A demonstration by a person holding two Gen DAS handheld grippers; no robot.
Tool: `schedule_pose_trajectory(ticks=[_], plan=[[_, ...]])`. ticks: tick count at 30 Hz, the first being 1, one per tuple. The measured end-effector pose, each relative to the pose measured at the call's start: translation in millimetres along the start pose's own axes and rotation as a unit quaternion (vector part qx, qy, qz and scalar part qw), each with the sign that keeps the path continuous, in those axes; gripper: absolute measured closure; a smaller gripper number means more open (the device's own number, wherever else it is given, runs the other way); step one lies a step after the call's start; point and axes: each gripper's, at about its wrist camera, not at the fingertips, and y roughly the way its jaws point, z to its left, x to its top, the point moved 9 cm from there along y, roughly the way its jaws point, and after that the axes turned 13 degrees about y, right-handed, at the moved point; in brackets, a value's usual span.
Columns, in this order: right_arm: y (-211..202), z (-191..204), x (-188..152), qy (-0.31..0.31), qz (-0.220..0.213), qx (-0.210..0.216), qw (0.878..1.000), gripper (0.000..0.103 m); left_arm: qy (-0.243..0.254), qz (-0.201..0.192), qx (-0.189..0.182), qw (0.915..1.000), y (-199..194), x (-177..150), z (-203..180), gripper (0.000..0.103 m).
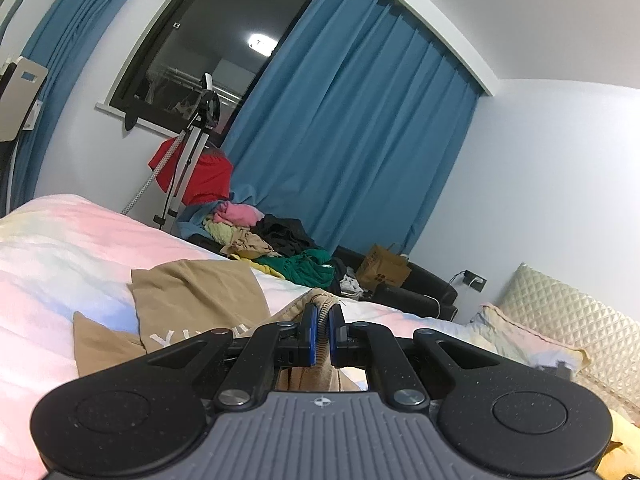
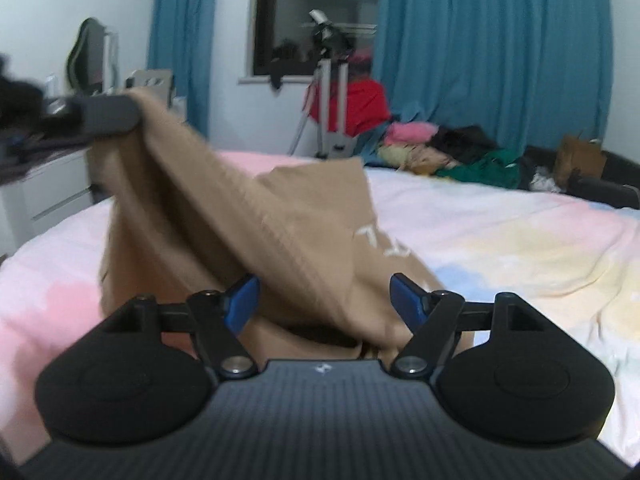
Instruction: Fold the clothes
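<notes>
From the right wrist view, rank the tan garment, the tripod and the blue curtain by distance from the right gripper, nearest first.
1. tan garment: draped right between the open fingers of the right gripper.
2. tripod: past the bed's far edge, centre.
3. blue curtain: on the back wall, upper right.

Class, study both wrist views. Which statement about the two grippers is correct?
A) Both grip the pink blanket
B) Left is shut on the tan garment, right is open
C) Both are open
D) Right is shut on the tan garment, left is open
B: the left gripper pinches an edge of the tan garment, while the right gripper has its fingers spread apart.
</notes>
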Motion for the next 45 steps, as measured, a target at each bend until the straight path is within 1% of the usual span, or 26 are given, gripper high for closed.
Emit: schedule_pose_trajectory(ticks=[5, 6, 8, 10, 13, 16, 19, 22, 25, 28, 30, 31, 33, 34, 36, 38, 39, 43, 44, 45], plan=[[3.9, -4.0, 18.4, 0.017, -0.064, -0.016, 0.998, 0.029, -0.002, 0.008, -0.008, 0.9999, 4.9, -6.2, -1.7, 0.097], [3.6, -4.5, 21.8, 0.021, -0.071, -0.010, 0.997, 0.029, -0.002, 0.009, -0.013, 0.9999, 6.3, -6.8, -3.2, 0.097], [2.9, 0.1, 22.7, 0.010, -0.063, 0.013, 0.998, 0.030, 0.005, 0.010, -0.020, 0.9997, 7.5, -8.2, -6.3, 0.097], [2.2, 0.3, 22.0, -0.018, -0.073, -0.012, 0.997, 0.030, 0.011, 0.008, -0.024, 0.9996, 6.5, -7.7, -8.4, 0.097], [-2.5, -10.6, 25.1, -0.022, -0.089, -0.044, 0.995, 0.029, 0.013, -0.008, -0.021, 0.9997, -0.6, -0.9, -8.6, 0.097], [-9.5, -31.1, 34.6, 0.018, -0.096, -0.057, 0.994, 0.028, 0.016, -0.023, -0.018, 0.9995, -7.8, 5.8, -8.8, 0.097], [-13.7, -58.3, 41.9, 0.055, -0.090, -0.090, 0.990, 0.028, 0.017, -0.037, -0.017, 0.9990, -15.7, 12.7, -9.5, 0.097], [-23.2, -77.1, 42.5, 0.077, -0.091, -0.118, 0.986, 0.028, 0.018, -0.050, -0.020, 0.9984, -25.7, 19.5, -13.0, 0.097], [-30.3, -88.2, 45.7, 0.089, -0.078, -0.122, 0.985, 0.028, 0.018, -0.054, -0.020, 0.9982, -30.1, 23.9, -13.7, 0.097], [-40.5, -88.2, 50.3, 0.074, -0.069, -0.115, 0.988, 0.028, 0.015, -0.054, -0.011, 0.9984, -30.5, 23.9, -10.9, 0.097], [-42.4, -86.4, 51.7, 0.054, -0.049, -0.107, 0.992, 0.028, 0.010, -0.054, -0.005, 0.9985, -30.9, 24.0, -7.8, 0.097], [-42.0, -84.0, 49.9, 0.040, -0.031, -0.102, 0.993, 0.028, 0.007, -0.055, -0.003, 0.9985, -31.5, 24.5, -6.3, 0.097], [-32.2, -81.5, 35.8, 0.002, 0.037, -0.094, 0.995, 0.028, 0.002, -0.058, 0.000, 0.9983, -33.1, 26.1, -3.7, 0.097], [-25.6, -83.2, 25.6, -0.013, 0.072, -0.093, 0.993, 0.028, 0.000, -0.060, 0.001, 0.9982, -34.1, 27.0, -2.4, 0.097], [-11.8, -87.8, 2.6, -0.036, 0.128, -0.095, 0.987, 0.028, -0.002, -0.061, 0.002, 0.9981, -35.7, 28.5, -0.6, 0.097], [-3.2, -89.1, -16.6, -0.049, 0.162, -0.101, 0.980, 0.028, -0.002, -0.060, 0.003, 0.9982, -36.5, 29.1, -0.2, 0.097], [-1.9, -88.2, -21.2, -0.052, 0.166, -0.105, 0.979, 0.028, 0.001, -0.059, 0.004, 0.9982, -36.7, 28.6, -1.1, 0.097], [-5.0, -79.9, -22.5, -0.061, 0.149, -0.121, 0.979, 0.028, 0.017, -0.059, 0.008, 0.9981, -37.8, 29.0, -6.1, 0.097], [-6.6, -79.3, -21.2, -0.050, 0.140, -0.123, 0.981, 0.028, 0.015, -0.058, 0.008, 0.9981, -37.9, 29.2, -5.9, 0.097], [-9.1, -80.2, -18.4, -0.024, 0.127, -0.123, 0.984, 0.028, 0.013, -0.058, 0.009, 0.9982, -38.0, 29.2, -5.5, 0.097]])
